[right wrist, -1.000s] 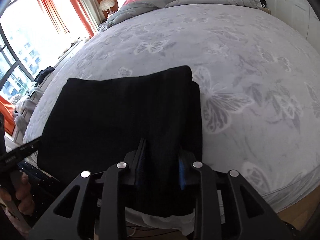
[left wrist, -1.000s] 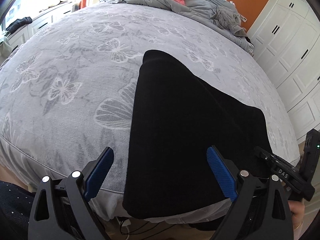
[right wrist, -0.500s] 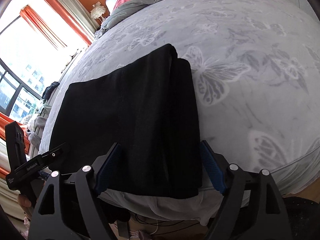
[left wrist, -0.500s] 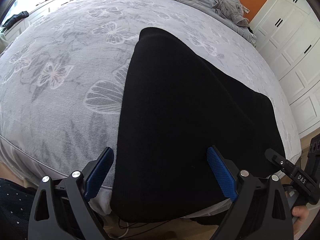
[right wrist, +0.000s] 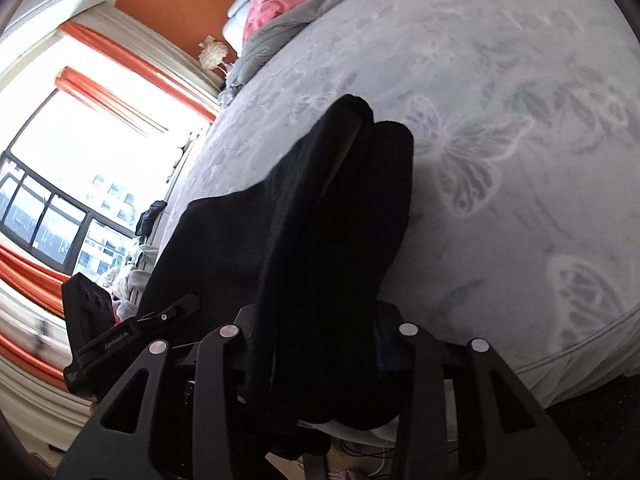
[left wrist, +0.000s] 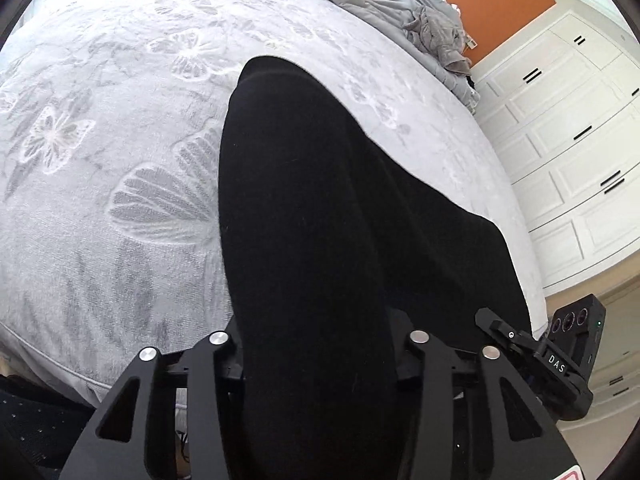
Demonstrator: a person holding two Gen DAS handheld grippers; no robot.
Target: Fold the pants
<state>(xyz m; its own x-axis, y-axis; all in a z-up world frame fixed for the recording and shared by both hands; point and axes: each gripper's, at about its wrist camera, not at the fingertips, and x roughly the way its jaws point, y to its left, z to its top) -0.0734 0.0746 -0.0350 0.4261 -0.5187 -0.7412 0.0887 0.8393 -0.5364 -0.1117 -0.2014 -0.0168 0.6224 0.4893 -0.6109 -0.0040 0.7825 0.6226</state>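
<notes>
Fingers of both grippers, just closed, pinch the black pants (left wrist: 320, 208) bunched between them.

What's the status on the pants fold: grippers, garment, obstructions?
Left gripper and right gripper just closed, both clamped on the near edge of the black pants. Pants bunched, rising off the bed. Nothing in the way.

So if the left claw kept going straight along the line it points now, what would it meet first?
The black pants: the left claw has just closed on their near edge. Beyond them lies the grey butterfly bedspread, though depth is unclear.
</notes>
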